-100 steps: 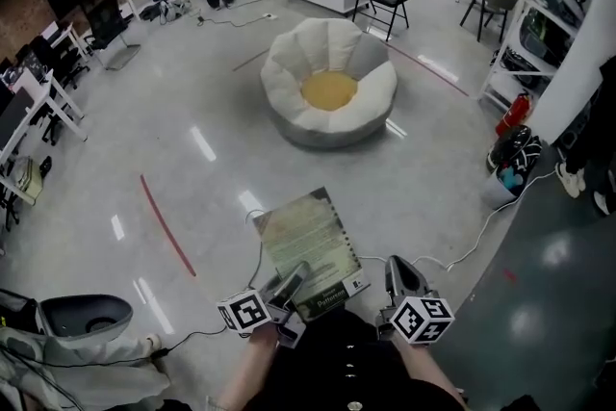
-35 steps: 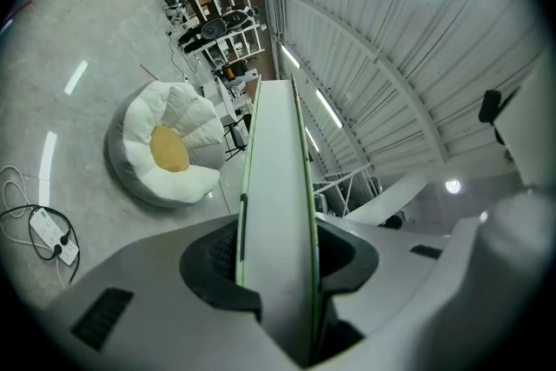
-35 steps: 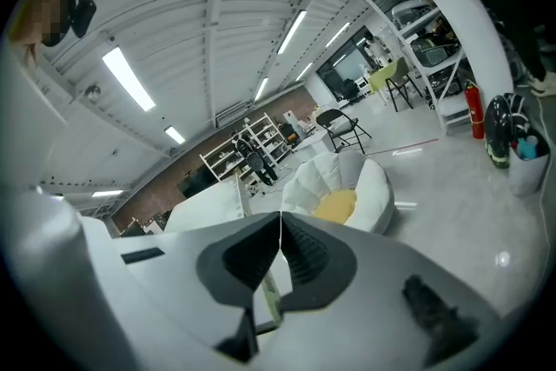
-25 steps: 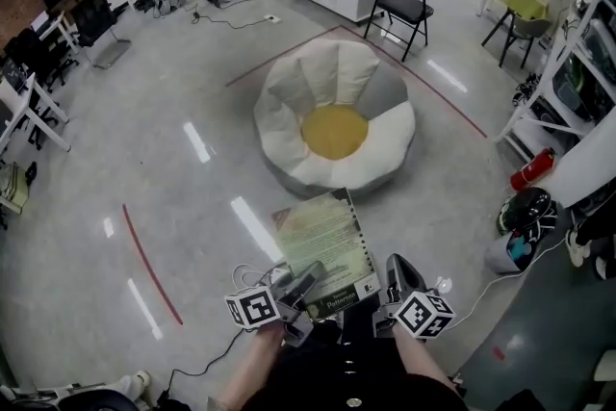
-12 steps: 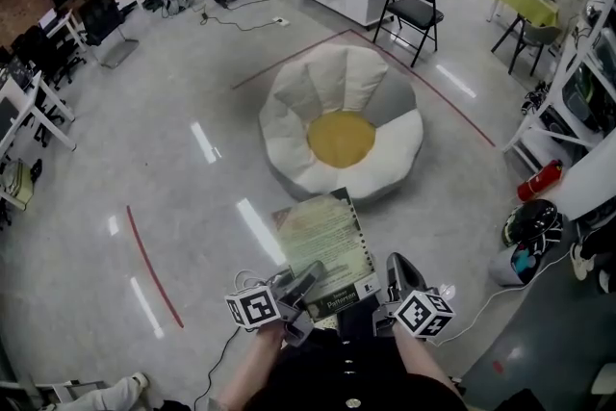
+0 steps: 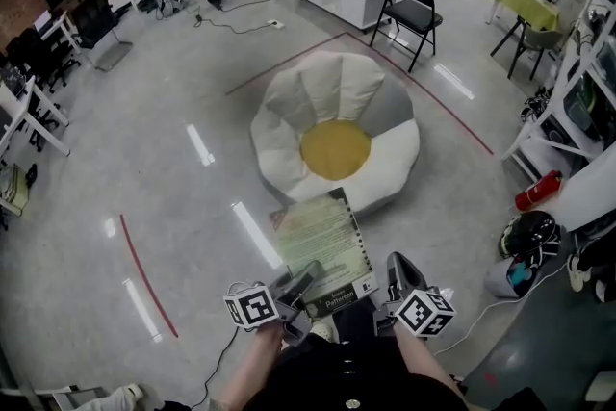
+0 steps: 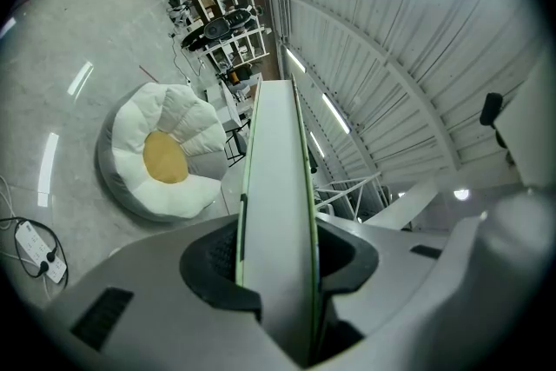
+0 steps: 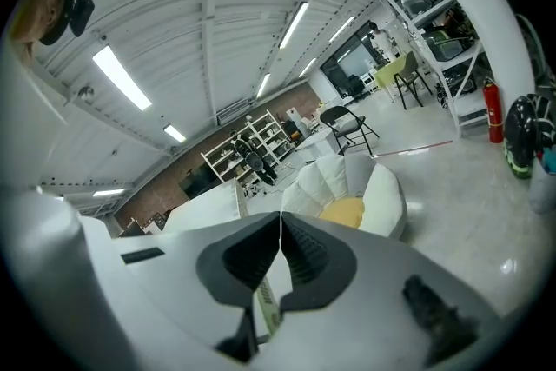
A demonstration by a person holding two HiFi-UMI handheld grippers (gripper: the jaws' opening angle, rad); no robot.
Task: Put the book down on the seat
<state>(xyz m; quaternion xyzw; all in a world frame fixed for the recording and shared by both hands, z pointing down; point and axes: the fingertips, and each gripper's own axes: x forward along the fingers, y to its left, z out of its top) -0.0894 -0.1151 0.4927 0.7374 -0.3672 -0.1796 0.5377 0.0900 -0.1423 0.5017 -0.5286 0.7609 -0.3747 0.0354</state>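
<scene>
Currently in hand: the carry. The book (image 6: 322,241) is held out over the floor (image 6: 173,197) and is not yet above the seat (image 6: 289,101).
Book: lying flat with its cover up, near edge close to the person, far edge pointing at the seat.
Seat: a flower-shaped beanbag, white petals round a yellow middle (image 6: 335,149). It sits on the floor just beyond the book's far edge, with nothing on it.
Left gripper (image 6: 308,276): narrowed onto the book's near left part. Its own view shows the book edge-on between the pads, pressed from both sides.
Right gripper (image 6: 393,265): jaws almost together, pinching a thin part of the book at its near right corner.
Next move, as I judge it: bring both grippers farther out until the book hangs over the yellow middle. Then lower it level and part both sets of jaws together.
What it calls for: even height on both sides, so the book does not tip.
Risk: the cushion looks soft and domed, and a book set on a petal could slide off to the floor.
</scene>
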